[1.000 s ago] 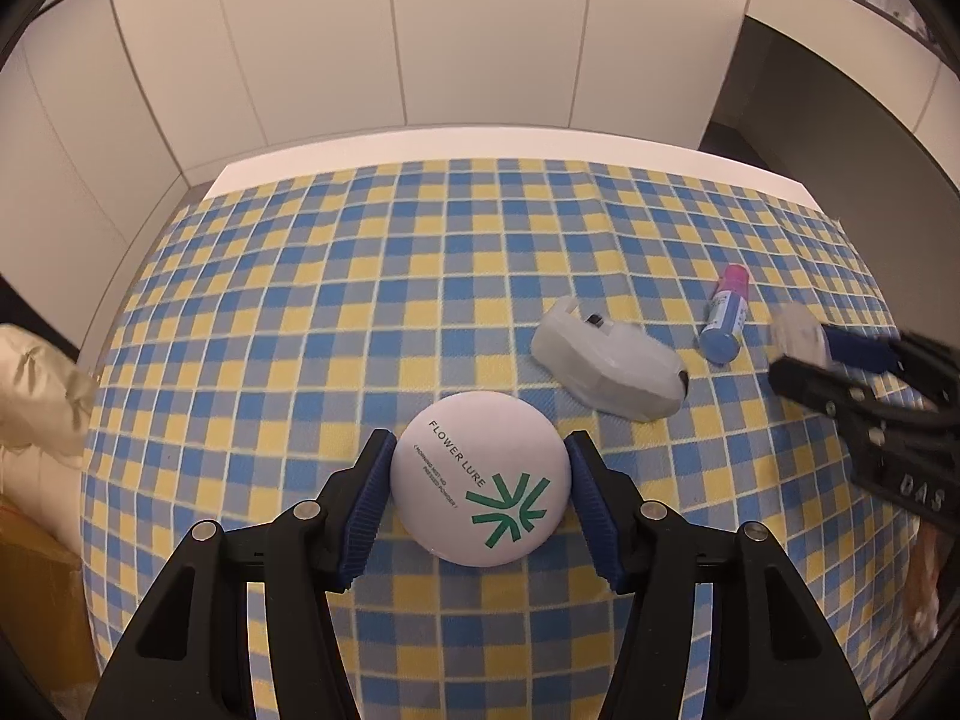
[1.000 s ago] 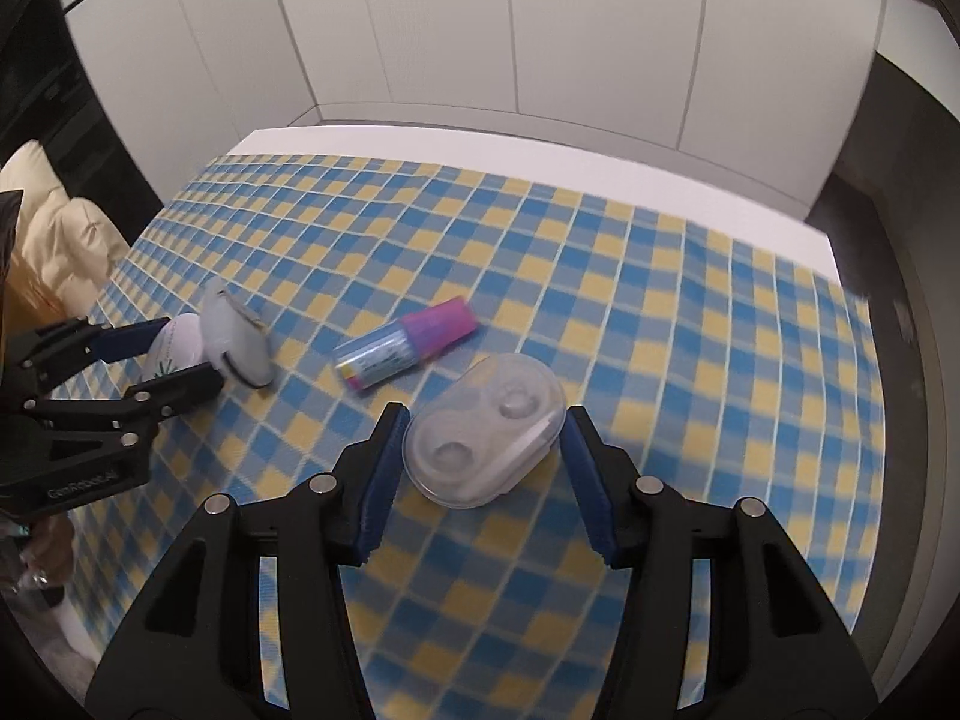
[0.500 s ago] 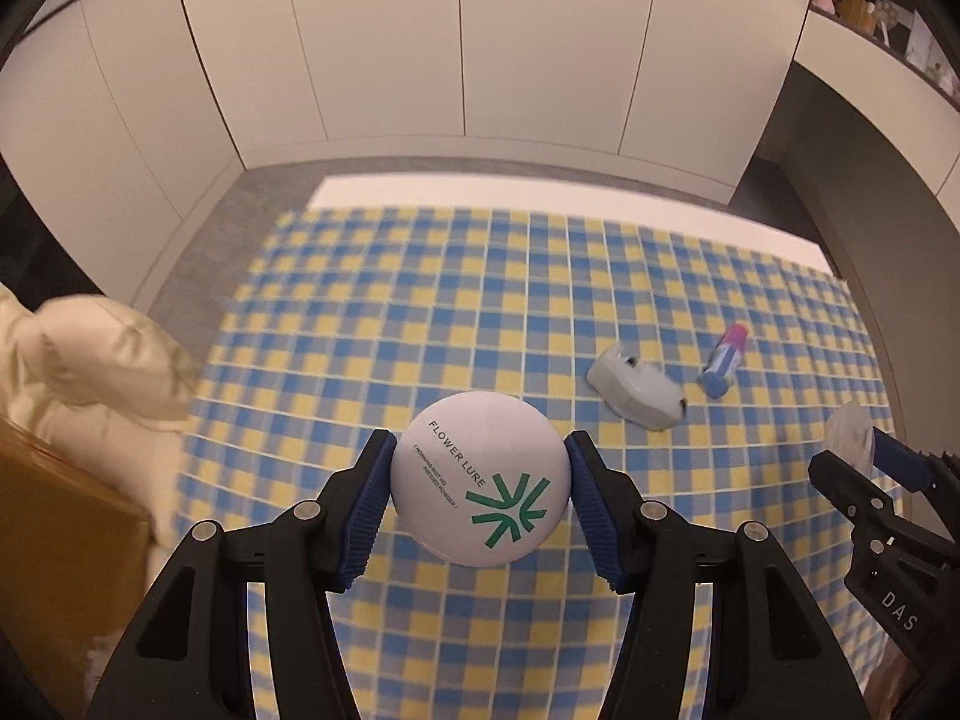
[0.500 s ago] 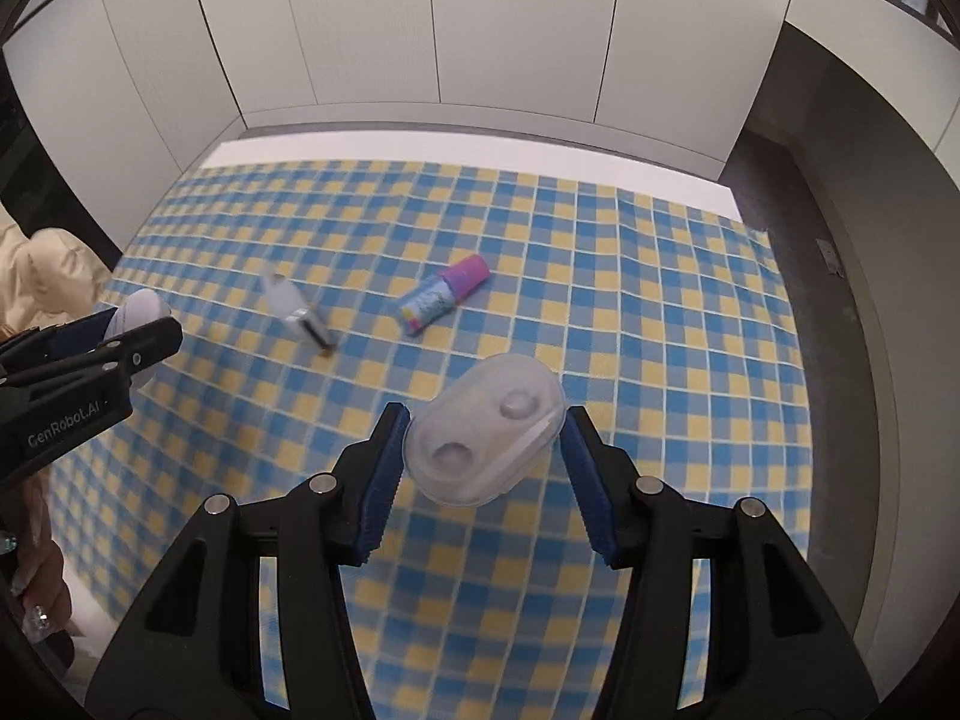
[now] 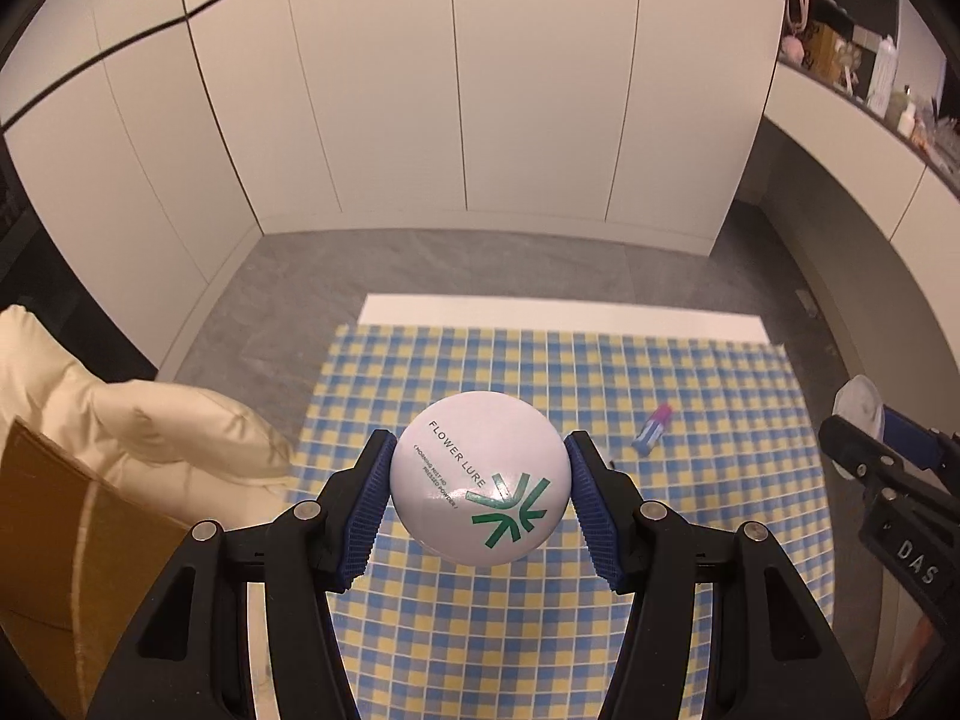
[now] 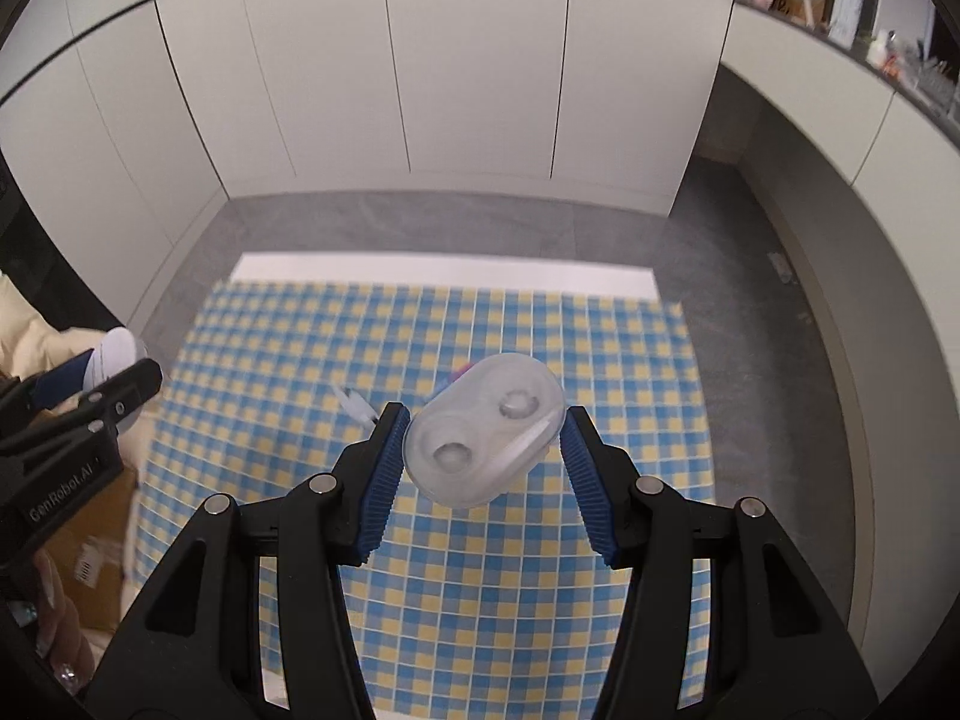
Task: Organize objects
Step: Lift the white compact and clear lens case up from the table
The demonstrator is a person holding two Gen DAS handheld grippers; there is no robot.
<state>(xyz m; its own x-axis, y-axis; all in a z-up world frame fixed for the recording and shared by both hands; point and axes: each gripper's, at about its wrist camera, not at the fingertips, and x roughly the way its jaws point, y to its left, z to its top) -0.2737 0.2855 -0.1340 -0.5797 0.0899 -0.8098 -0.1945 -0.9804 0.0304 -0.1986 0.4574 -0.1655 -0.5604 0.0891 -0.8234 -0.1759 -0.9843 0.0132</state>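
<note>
- The left gripper (image 5: 479, 495) is clamped on a round white compact (image 5: 480, 480): a smooth, glossy disc printed "FLOWER LURE" with a green branching logo, its edges pressed between the ribbed blue pads (image 5: 365, 513). It hangs in the air above the near left part of the table.
- The right gripper (image 6: 483, 459) grips a clear plastic contact lens case (image 6: 485, 429), an oval shell with two round wells, tilted and pinched between matching ribbed blue pads (image 6: 384, 474), over the middle of the table.
- Below lies a table (image 5: 564, 320) with a white far edge, covered by a blue, yellow and white checked cloth (image 5: 510, 630).
- A small cylindrical tube (image 5: 651, 433), blue body with a pink cap, lies on its side toward the table's right edge.
- A small whitish object (image 6: 354, 403) lies near the middle of the cloth; too blurred to name.
- A puffy cream quilted garment (image 5: 120, 420) and a brown cardboard box (image 5: 54, 540) sit off the table's left edge.
- Flat white cabinet panels (image 5: 480, 90) close the background.
</note>
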